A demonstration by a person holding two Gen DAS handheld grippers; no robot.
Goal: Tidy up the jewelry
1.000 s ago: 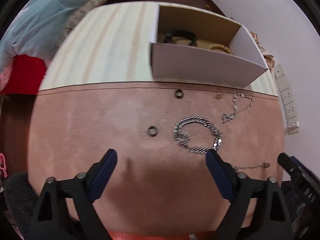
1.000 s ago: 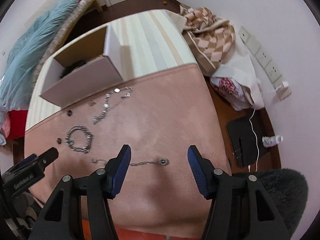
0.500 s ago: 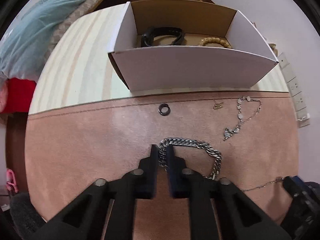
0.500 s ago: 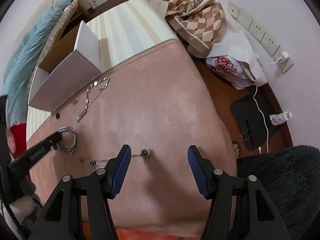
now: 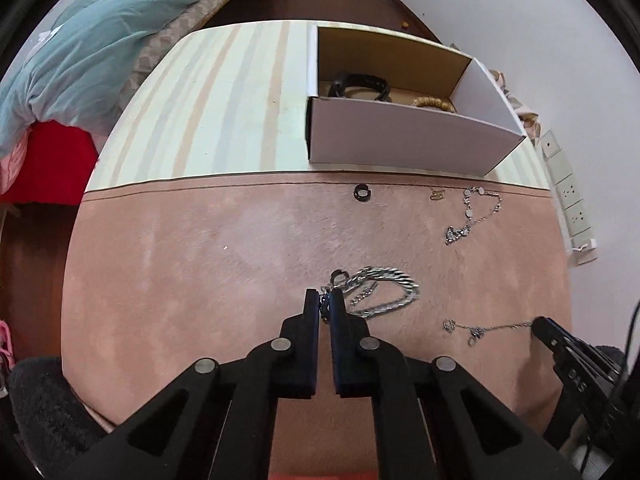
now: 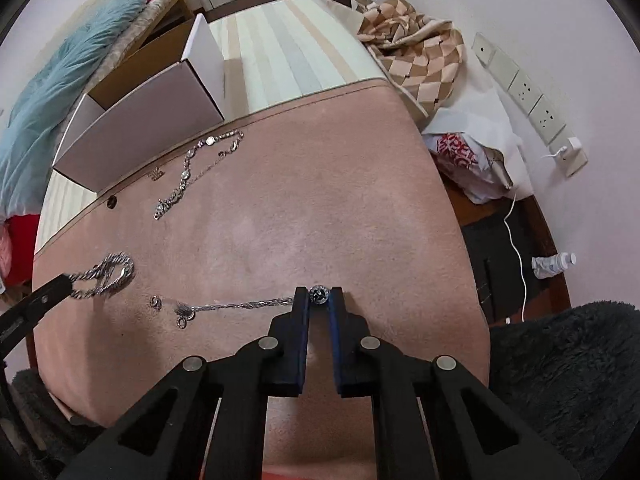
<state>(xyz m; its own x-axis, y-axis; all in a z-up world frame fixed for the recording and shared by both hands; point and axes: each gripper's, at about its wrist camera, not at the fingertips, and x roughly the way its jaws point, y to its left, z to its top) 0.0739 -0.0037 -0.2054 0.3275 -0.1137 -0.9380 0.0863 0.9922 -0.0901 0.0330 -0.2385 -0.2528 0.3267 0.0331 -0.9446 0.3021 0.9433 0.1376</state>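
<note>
My left gripper (image 5: 324,300) is shut on the thick silver chain bracelet (image 5: 380,292), which trails on the pink mat (image 5: 200,264); it also shows in the right wrist view (image 6: 108,272). My right gripper (image 6: 319,295) is shut on the round pendant (image 6: 319,294) of a thin silver necklace (image 6: 232,305), whose chain lies to the left on the mat. The open white cardboard box (image 5: 400,148) at the back holds a black band (image 5: 360,84) and a beaded bracelet (image 5: 434,103).
A dark ring (image 5: 362,192), a small gold piece (image 5: 437,195) and a silver station bracelet (image 5: 472,216) lie on the mat near the box. A checked cloth (image 6: 416,48) and bags lie off the right edge. Wall sockets (image 6: 528,96) are at right.
Both grippers went from open to shut. The left closed on the thick chain and drew it back from the box. The right closed on the necklace pendant.
</note>
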